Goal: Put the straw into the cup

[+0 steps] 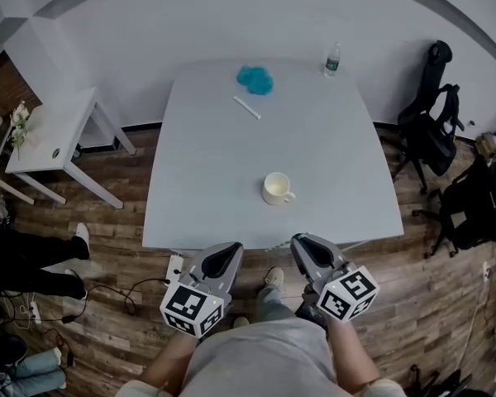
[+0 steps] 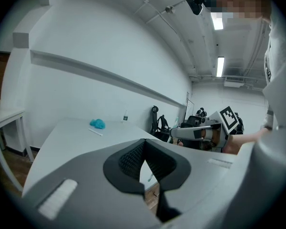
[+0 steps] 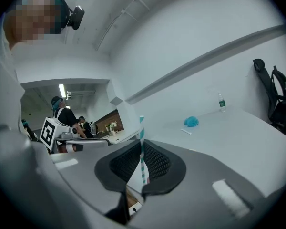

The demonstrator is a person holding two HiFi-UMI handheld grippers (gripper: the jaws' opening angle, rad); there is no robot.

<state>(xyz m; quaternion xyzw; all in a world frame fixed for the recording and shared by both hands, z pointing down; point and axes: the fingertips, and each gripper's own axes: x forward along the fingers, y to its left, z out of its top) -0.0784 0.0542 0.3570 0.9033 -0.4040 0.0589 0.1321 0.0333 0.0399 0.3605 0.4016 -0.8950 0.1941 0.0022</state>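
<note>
Carrying the striped straw (image 3: 142,151) upright, clenched between its jaws, the right gripper (image 1: 304,242) hangs at the near edge of the table (image 1: 207,180), well short of the cup (image 1: 276,188) standing there. The left gripper (image 1: 227,251) has its jaws closed on nothing. The straw's lower end should come over the cup's mouth, stay vertical and sink inside the rim before release.

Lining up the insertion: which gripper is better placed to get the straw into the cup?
Right. The right gripper is clamped on the striped straw, which stands upright between its jaws, and the cup sits on the table just ahead. The left gripper is shut on nothing.
</note>
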